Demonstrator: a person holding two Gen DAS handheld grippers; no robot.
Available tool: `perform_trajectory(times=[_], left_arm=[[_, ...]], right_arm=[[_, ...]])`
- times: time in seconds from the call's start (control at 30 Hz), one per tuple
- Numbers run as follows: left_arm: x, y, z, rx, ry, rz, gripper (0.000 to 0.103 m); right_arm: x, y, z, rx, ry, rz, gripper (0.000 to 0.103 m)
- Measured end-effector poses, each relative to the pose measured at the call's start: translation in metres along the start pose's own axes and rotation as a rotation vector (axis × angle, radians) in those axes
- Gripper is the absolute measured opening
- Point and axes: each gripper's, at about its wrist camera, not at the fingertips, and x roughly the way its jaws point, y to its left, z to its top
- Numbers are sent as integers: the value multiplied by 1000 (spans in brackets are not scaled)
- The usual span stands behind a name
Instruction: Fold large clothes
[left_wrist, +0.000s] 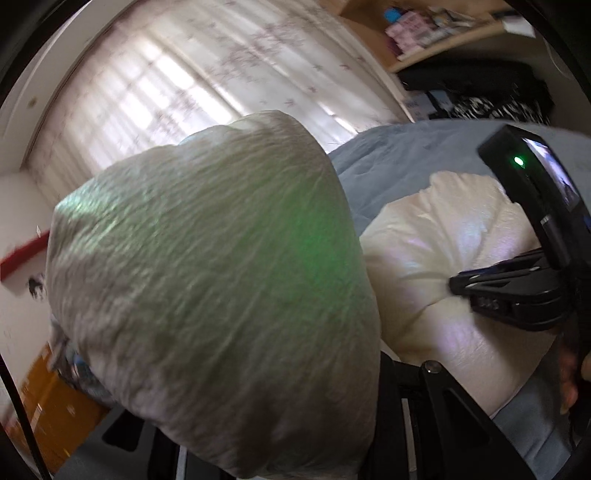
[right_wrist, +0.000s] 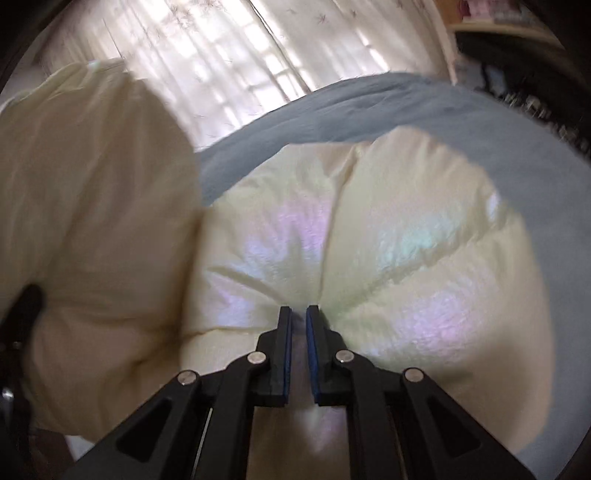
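Observation:
A cream, shiny puffer jacket (right_wrist: 388, 240) lies on a blue bedspread (right_wrist: 461, 122). My right gripper (right_wrist: 298, 314) is shut on a fold of the jacket at the middle seam. It also shows from the side in the left wrist view (left_wrist: 456, 285), pinching the jacket (left_wrist: 443, 295). A raised, puffy part of the jacket (left_wrist: 214, 288) fills the left wrist view and hides my left gripper's fingertips; only a black finger link (left_wrist: 443, 398) shows. The same raised part (right_wrist: 92, 221) stands at the left in the right wrist view.
A curtained window (left_wrist: 166, 85) is behind the bed. Wooden shelves with books (left_wrist: 424, 33) and dark items (left_wrist: 480, 92) stand at the far right. An orange box (left_wrist: 44, 398) sits low at the left. The bedspread (left_wrist: 406, 155) extends beyond the jacket.

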Motion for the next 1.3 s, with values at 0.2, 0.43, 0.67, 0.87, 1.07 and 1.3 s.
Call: perform_trajectory(times=[0.2, 0.43, 0.67, 0.87, 1.07, 1.3], left_arm=[[-10, -48, 10, 206, -22, 31, 25], [-13, -96, 17, 402, -42, 73, 27], [-18, -145, 6, 649, -84, 135, 28], [-19, -168, -9, 855, -110, 158, 30], [-7, -187, -32, 989, -159, 178, 31], [-3, -166, -36, 999, -158, 140, 31]], right_arm=[[-24, -21, 6, 19, 52, 180, 9], [-105, -70, 24, 17, -94, -114, 9], [-74, -153, 20, 210, 62, -140, 9], [-47, -136, 20, 171, 126, 3, 7], [-60, -134, 22, 139, 122, -72, 6], [-132, -90, 36, 95, -31, -90, 27]])
